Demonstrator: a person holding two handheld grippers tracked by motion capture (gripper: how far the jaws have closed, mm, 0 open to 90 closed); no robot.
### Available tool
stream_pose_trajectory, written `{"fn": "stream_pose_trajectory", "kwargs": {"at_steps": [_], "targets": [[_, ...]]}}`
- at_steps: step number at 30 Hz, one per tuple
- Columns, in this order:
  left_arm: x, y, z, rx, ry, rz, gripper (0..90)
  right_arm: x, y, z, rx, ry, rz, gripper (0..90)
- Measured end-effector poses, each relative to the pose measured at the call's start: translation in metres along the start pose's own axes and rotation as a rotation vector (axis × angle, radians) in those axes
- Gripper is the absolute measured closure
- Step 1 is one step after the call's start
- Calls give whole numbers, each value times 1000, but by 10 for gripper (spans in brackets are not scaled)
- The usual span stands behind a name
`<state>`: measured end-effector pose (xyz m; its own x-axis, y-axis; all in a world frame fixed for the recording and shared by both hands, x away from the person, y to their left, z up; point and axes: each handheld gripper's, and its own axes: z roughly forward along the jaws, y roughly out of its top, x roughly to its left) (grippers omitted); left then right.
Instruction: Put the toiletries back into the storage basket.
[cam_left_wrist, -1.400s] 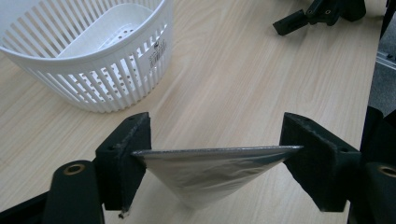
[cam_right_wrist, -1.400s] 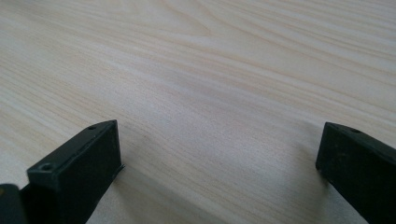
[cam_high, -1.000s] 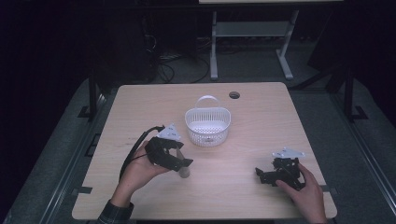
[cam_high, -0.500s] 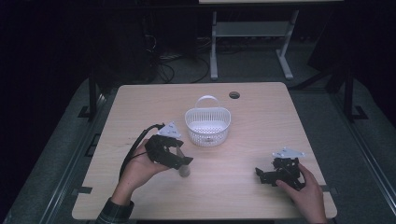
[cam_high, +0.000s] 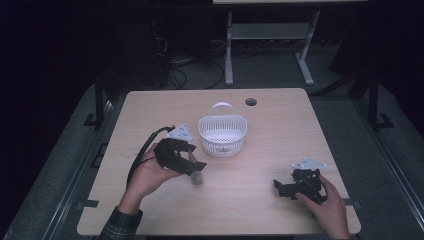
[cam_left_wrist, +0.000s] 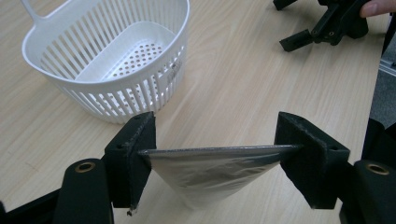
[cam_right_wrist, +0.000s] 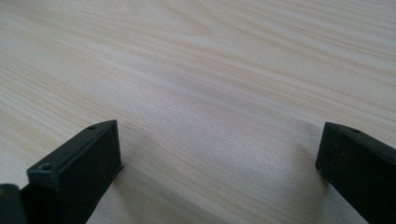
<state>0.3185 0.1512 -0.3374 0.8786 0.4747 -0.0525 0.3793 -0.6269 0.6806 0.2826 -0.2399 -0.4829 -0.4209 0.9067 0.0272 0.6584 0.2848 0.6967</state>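
My left gripper (cam_left_wrist: 215, 154) pinches a flat, silvery foil-like pouch (cam_left_wrist: 210, 175) edgewise between its fingers, held just above the wooden tabletop (cam_high: 280, 125) beside the white slotted plastic basket (cam_high: 222, 134), seemingly its destination; my right gripper (cam_right_wrist: 219, 154) rests apart, fingers wide and empty.

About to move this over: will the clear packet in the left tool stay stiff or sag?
The clear packet probably sags: its body hangs below the left tool, pinched only along its flat top edge. It looks thin, likely light, perhaps slippery.
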Motion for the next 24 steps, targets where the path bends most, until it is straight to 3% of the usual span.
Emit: {"fn": "stream_pose_trajectory", "kwargs": {"at_steps": [24], "targets": [[14, 27, -15, -33, 11, -5, 294, 0, 0, 0, -1, 0, 1, 0]]}}
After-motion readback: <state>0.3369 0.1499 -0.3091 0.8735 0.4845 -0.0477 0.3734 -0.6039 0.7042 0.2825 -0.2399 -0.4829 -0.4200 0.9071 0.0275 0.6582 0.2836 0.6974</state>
